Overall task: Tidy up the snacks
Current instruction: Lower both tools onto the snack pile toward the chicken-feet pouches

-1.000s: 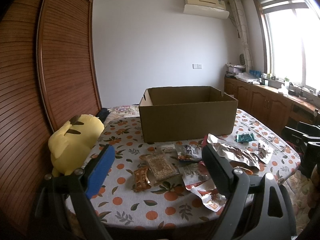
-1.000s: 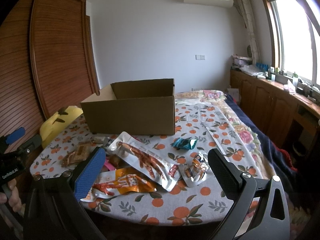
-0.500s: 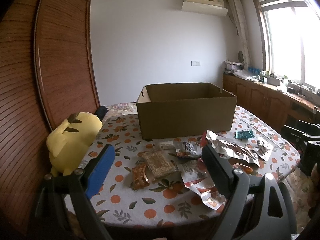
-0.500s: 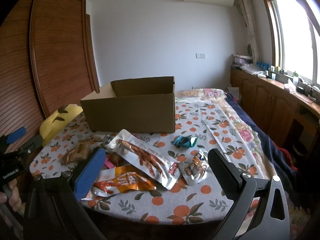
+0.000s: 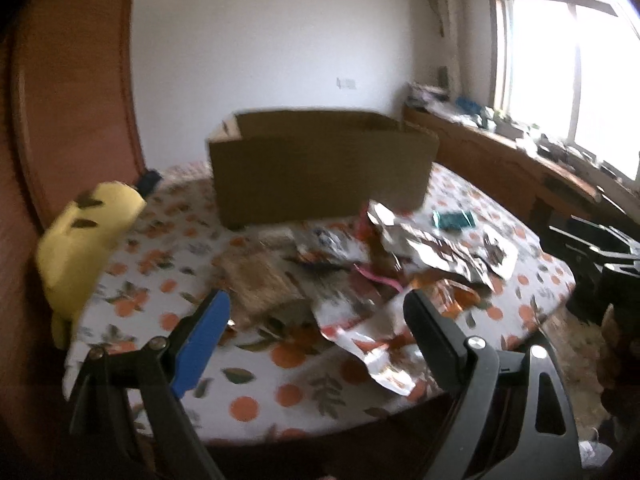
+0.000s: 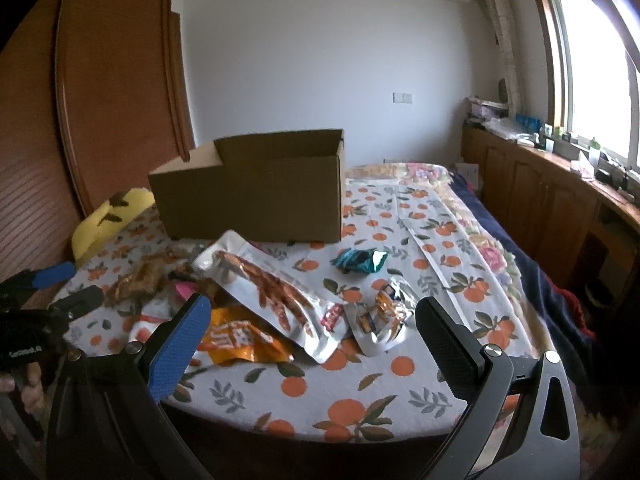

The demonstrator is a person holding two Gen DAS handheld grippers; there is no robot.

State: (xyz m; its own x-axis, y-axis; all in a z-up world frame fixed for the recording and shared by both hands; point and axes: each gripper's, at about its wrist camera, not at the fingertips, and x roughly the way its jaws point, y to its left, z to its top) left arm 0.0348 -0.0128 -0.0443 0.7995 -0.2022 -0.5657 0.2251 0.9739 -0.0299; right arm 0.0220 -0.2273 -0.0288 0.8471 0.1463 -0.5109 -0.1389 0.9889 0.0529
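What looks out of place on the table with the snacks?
A yellow plush toy lies at the table's left edge beside the cardboard box; it is not a snack. The snack packets lie scattered and overlapping in front of the box, none visibly inside.

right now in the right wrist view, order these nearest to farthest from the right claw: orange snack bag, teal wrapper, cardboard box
1. Crinkled orange foil snack bag, just beyond the right claw, toward its blue finger.
2. Small teal foil wrapper, mid-table, ahead.
3. Open brown cardboard box, at the back, left of centre.
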